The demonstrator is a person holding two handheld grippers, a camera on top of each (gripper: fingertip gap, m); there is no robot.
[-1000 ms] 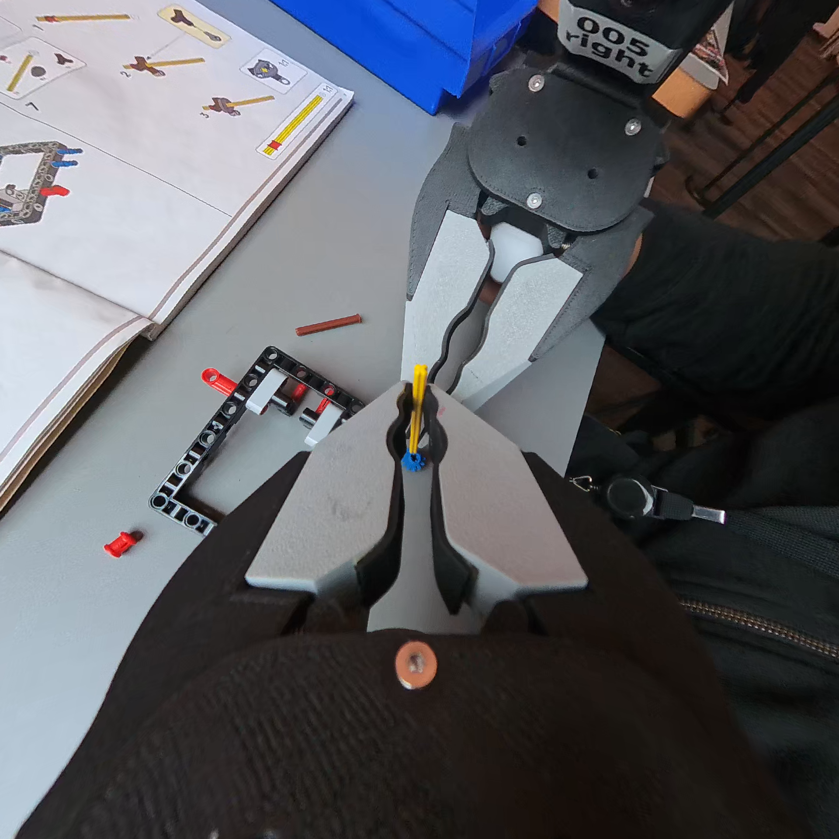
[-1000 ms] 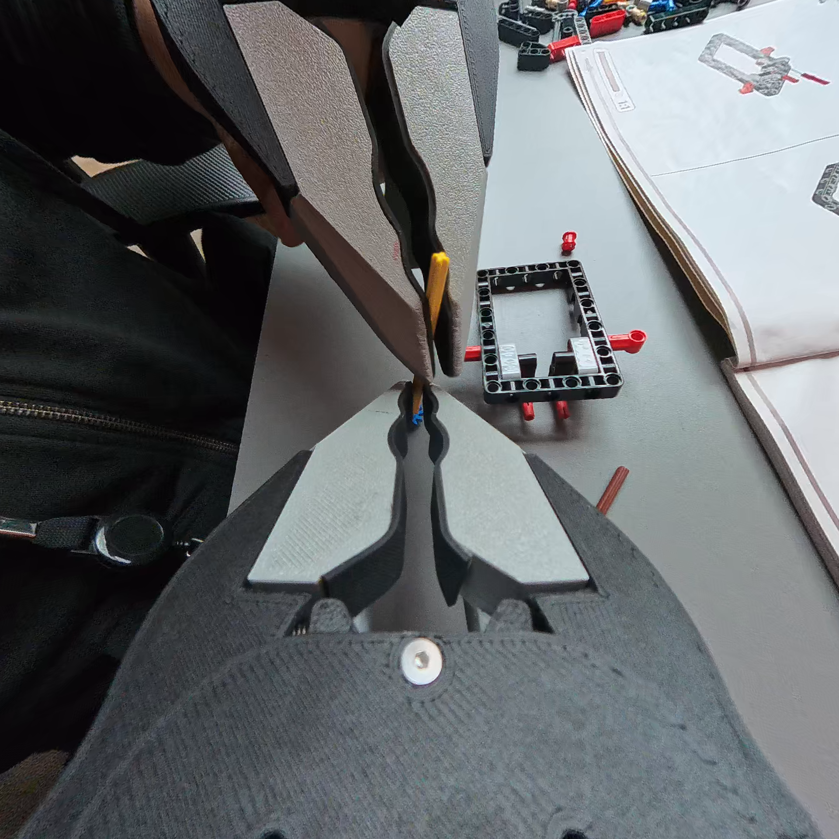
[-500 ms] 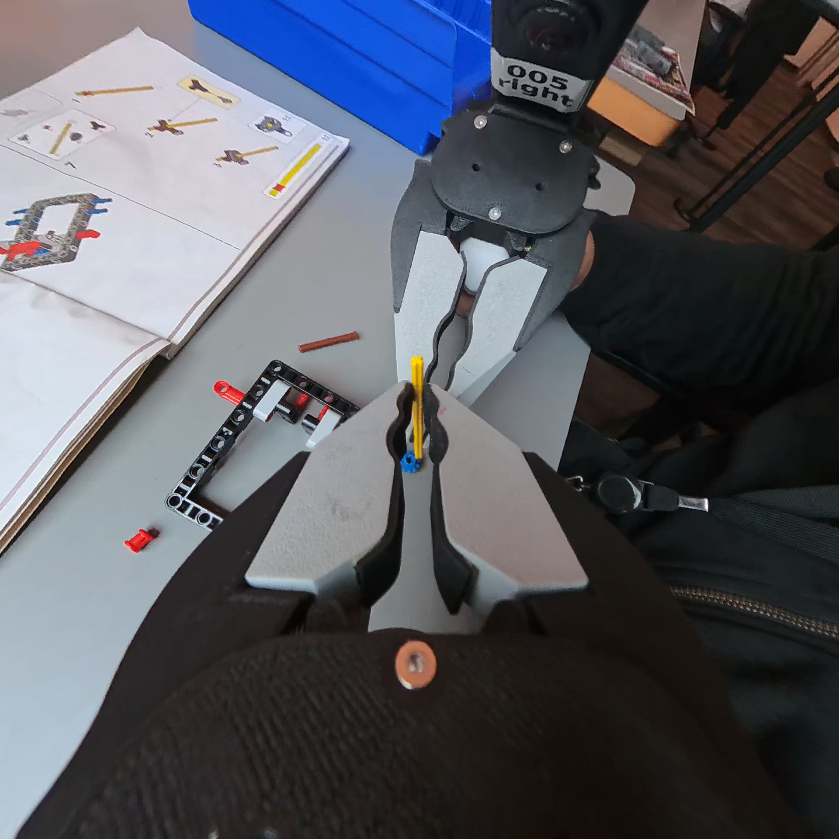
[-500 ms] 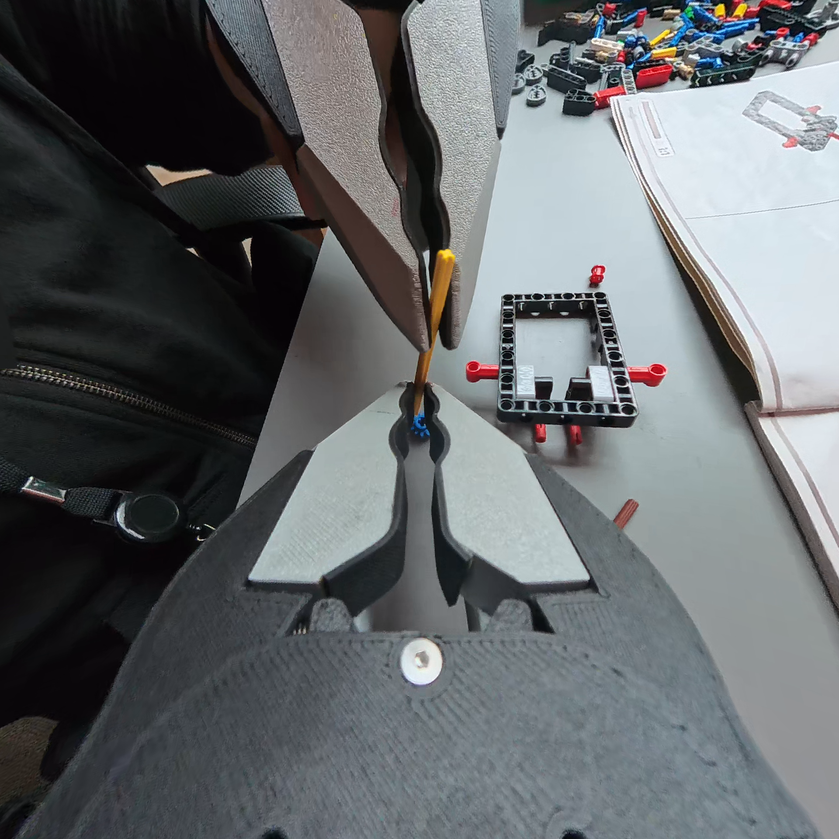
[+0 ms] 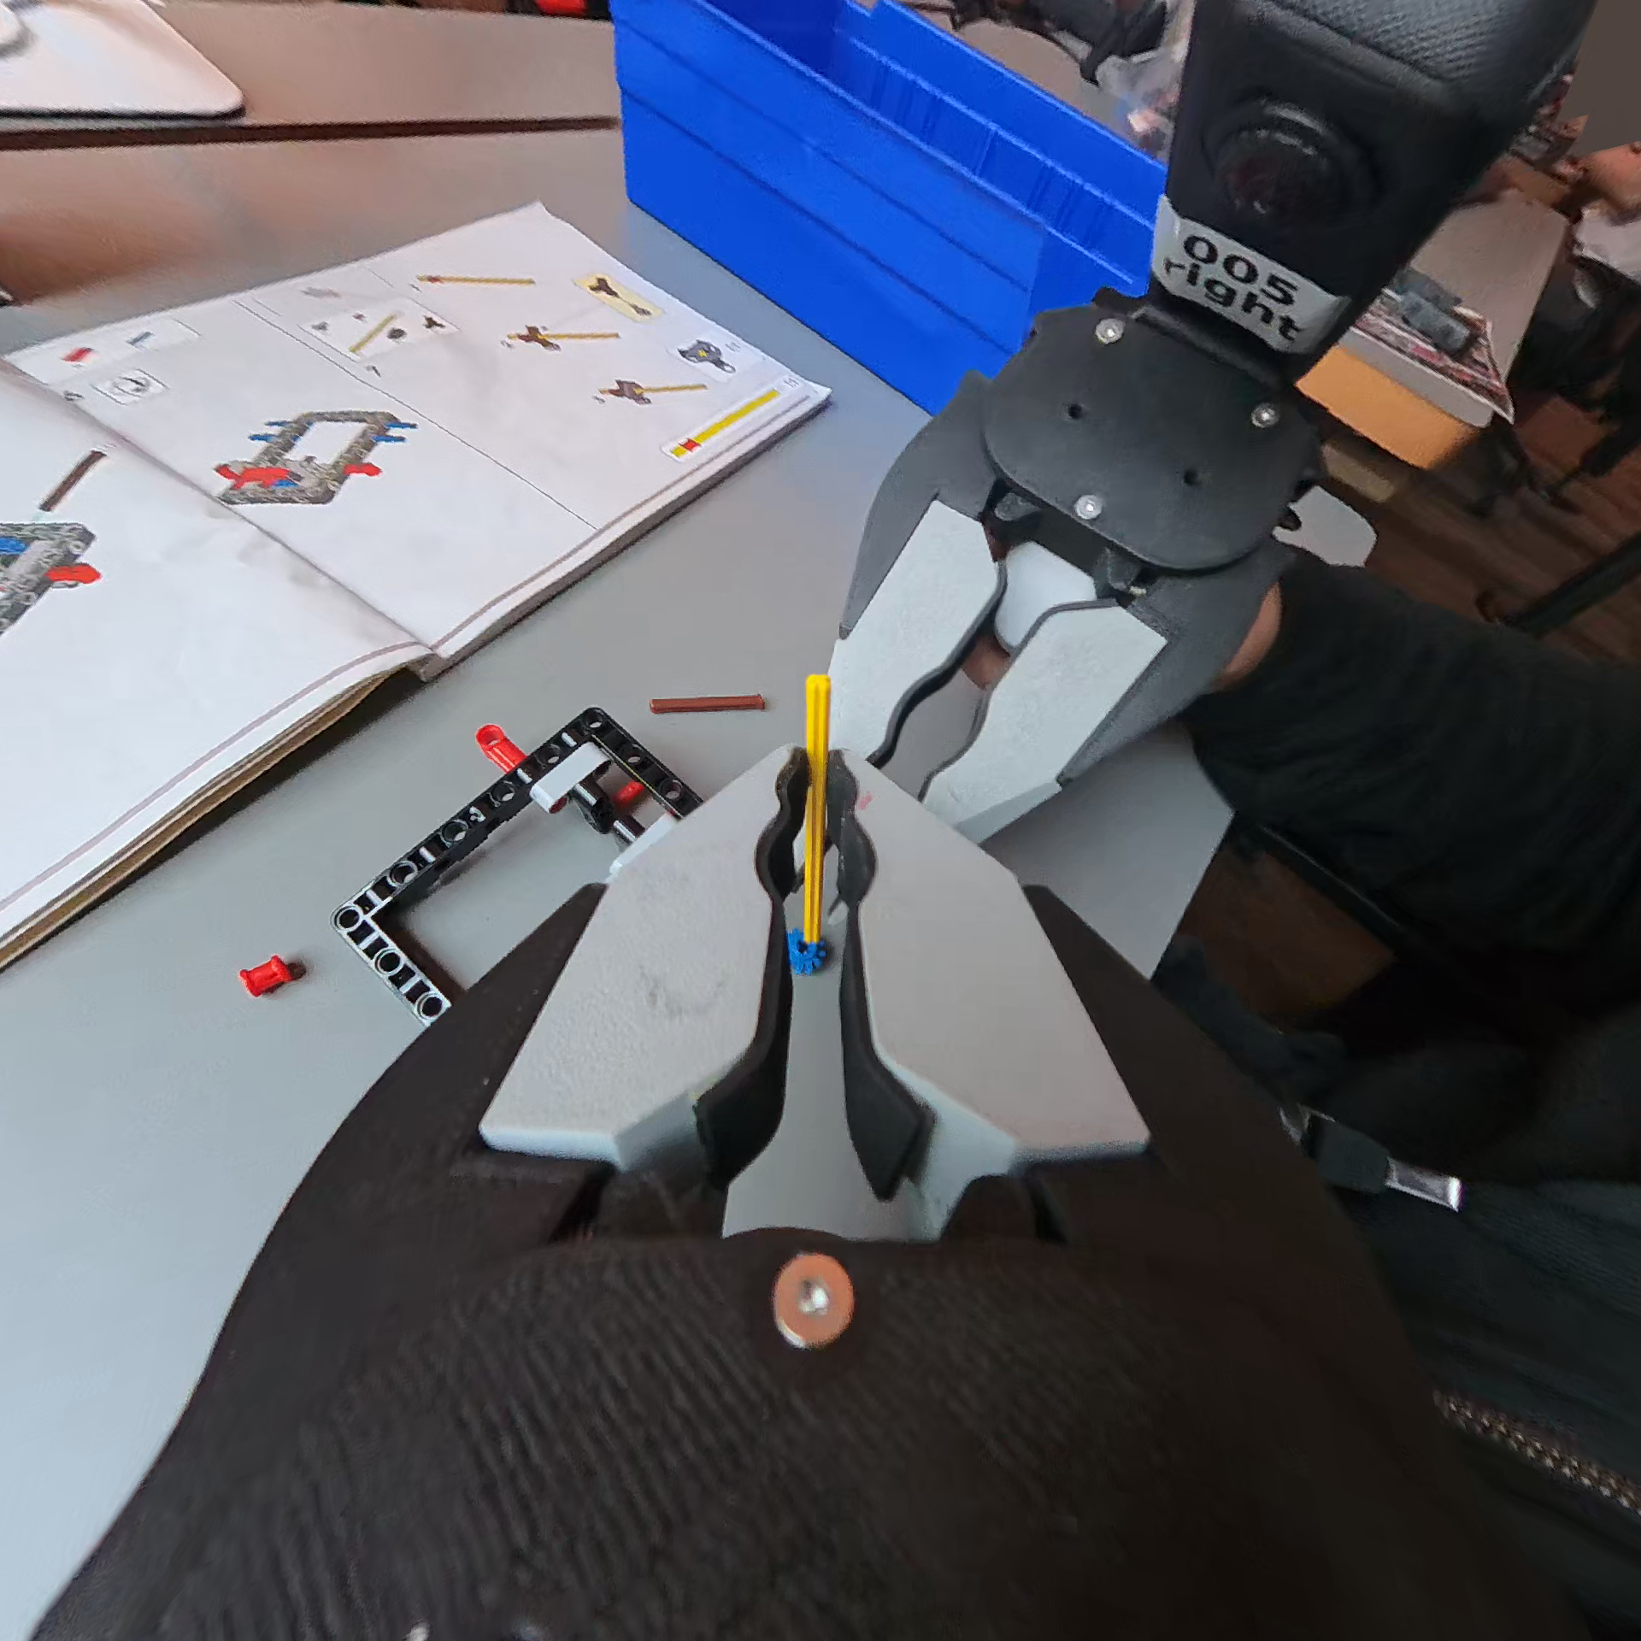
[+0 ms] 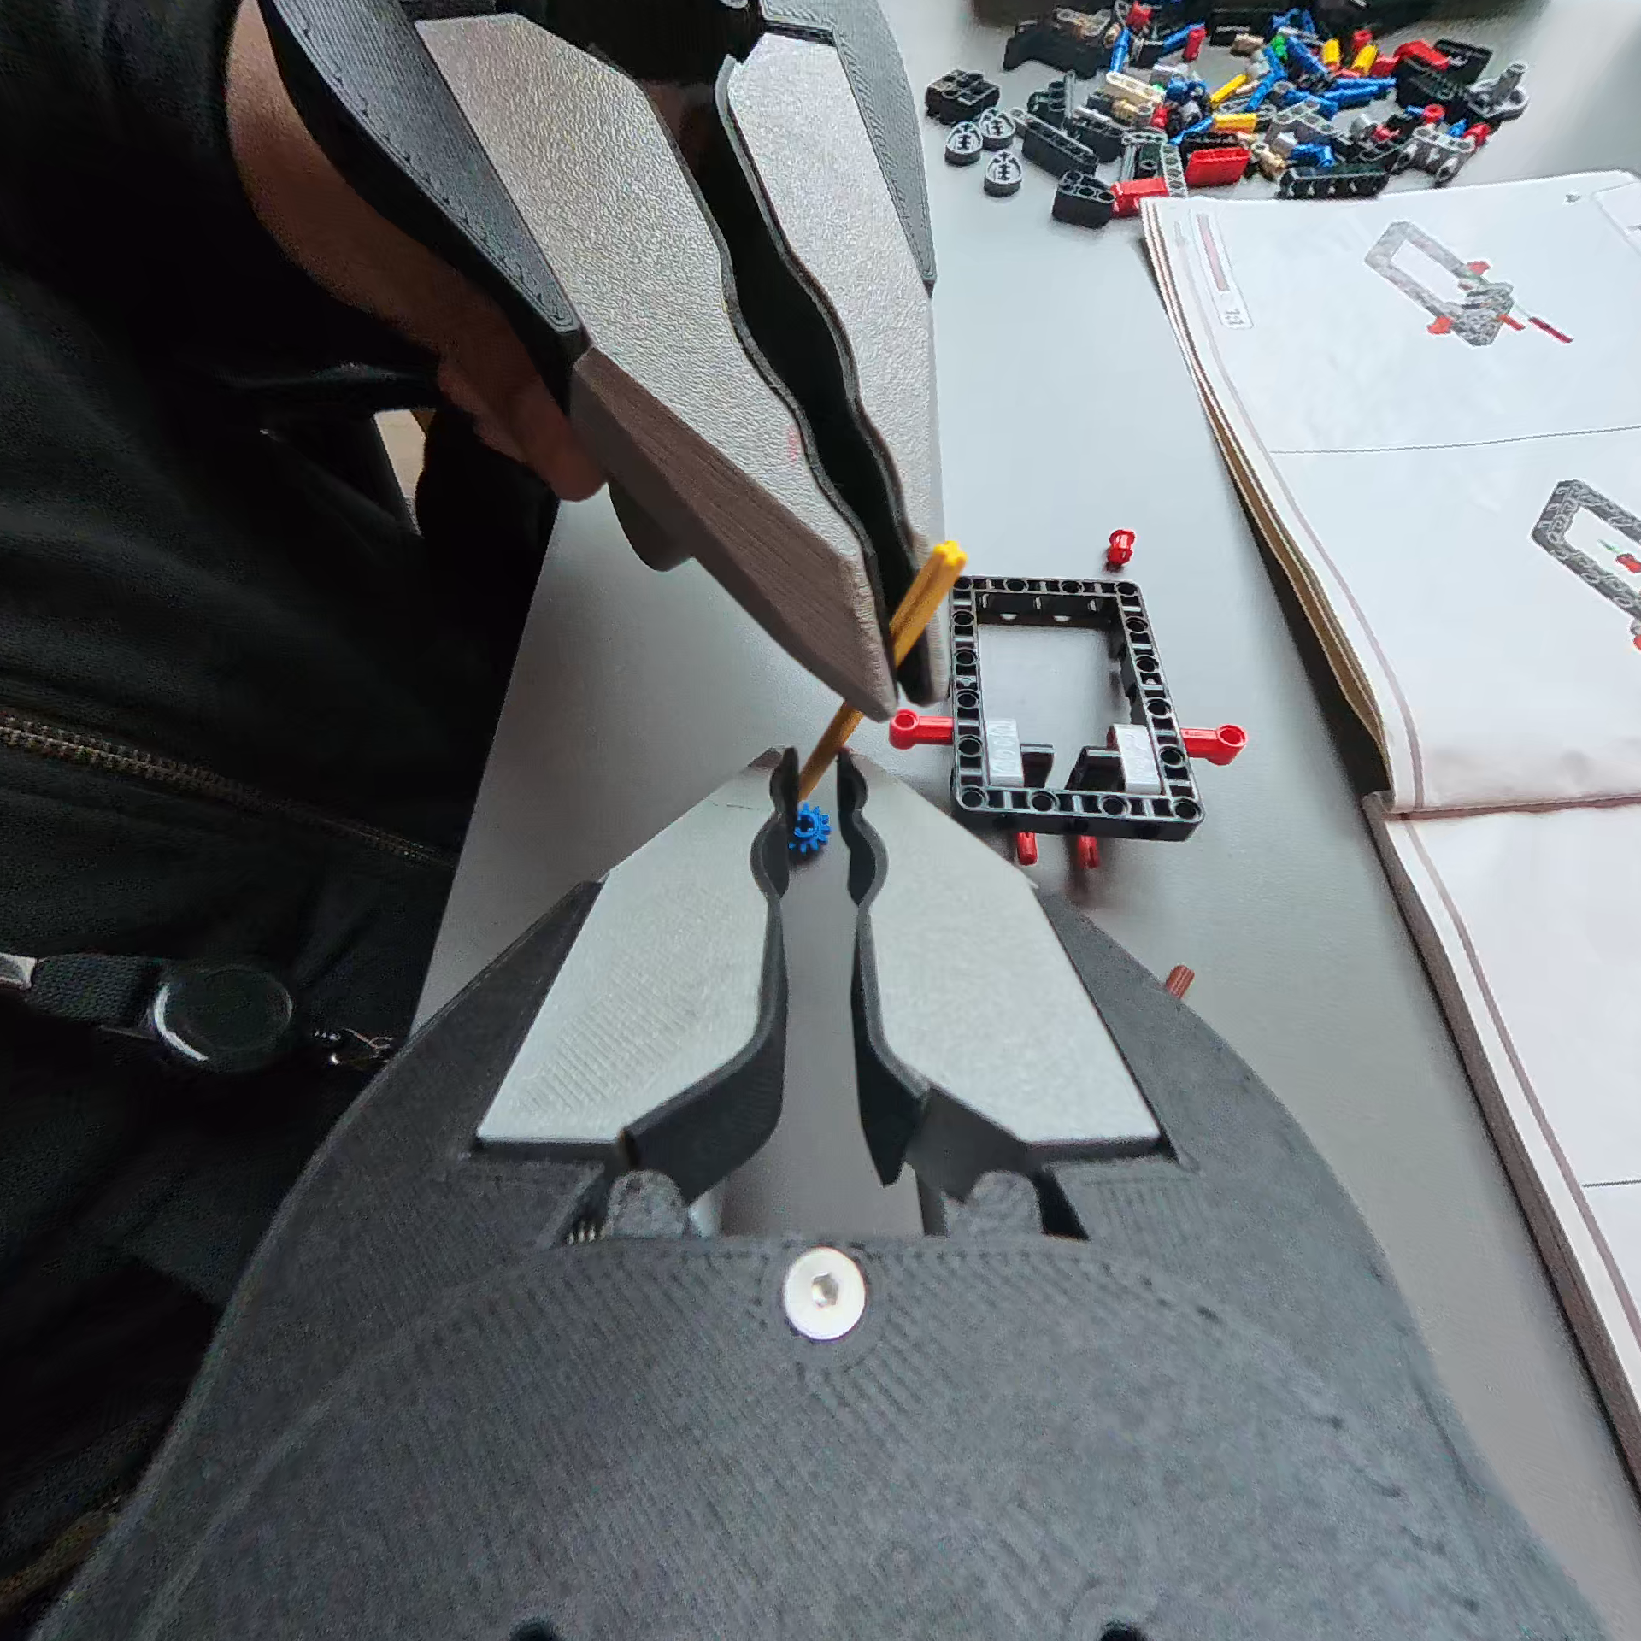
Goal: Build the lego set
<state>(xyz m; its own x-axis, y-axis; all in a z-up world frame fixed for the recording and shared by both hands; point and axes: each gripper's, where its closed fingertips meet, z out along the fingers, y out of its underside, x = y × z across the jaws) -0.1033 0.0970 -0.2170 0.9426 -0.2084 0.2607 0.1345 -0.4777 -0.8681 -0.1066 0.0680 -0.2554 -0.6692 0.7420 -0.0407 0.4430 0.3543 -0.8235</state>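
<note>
Two handheld grippers, tips close together above grey table point(image 5: 222, 1154) edge. Left gripper point(image 5: 815, 772): fingers closed on yellow axle point(image 5: 816, 799), held near its middle, one end projecting past fingertips. Blue gear point(image 6: 809, 828): fitted on axle's other end. Right gripper point(image 6: 813, 774): fingers narrowly parted, gear in the gap, contact with pads not discernible. Black rectangular frame point(image 6: 1070, 701): flat on table, just beside gripper tips, carrying red pins and light grey connectors. Loose red pin point(image 5: 269, 974): near frame. Brown axle point(image 5: 706, 704): near frame. Open instruction booklet point(image 5: 355, 533): beyond frame. Blue bin point(image 5: 852, 195): behind booklet. Mixed loose parts pile point(image 6: 1243, 107): far end of table.
</note>
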